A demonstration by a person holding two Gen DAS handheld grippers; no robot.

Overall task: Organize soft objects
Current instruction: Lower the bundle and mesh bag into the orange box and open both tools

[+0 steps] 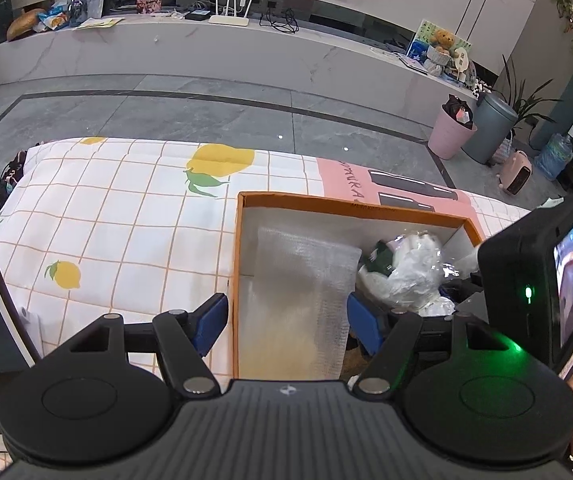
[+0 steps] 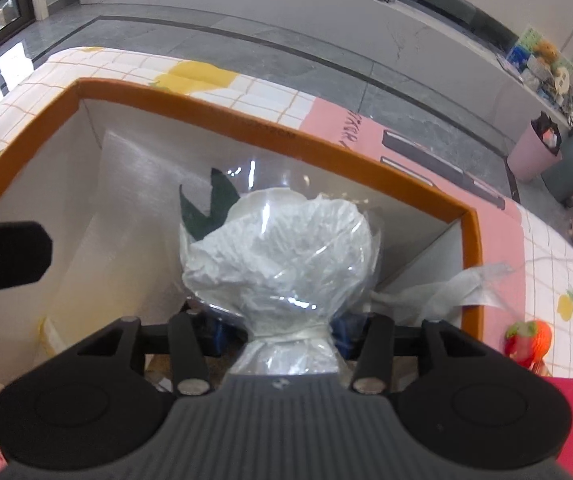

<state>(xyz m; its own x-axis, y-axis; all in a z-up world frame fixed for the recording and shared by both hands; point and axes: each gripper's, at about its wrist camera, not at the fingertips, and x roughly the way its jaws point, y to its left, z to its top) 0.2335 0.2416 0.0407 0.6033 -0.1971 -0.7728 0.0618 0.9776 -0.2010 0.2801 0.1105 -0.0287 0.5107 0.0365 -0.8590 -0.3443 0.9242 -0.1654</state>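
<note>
Straddling the orange box's (image 1: 242,240) near-left wall, left gripper (image 1: 286,320) gapes empty; right gripper (image 2: 278,334) brackets the wrapped flower (image 2: 282,248), grip unclear.

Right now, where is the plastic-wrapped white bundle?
The plastic-wrapped white bundle is inside the orange box, toward its right half, beside the bubble-wrap sheet, between the right gripper fingers.

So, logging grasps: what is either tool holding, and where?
Right tool flanks the wrapped flower's tied neck; grip unclear. Left tool holds nothing.

Left claw (image 1: 288,322) wide; right claw (image 2: 278,330) half-parted.
</note>
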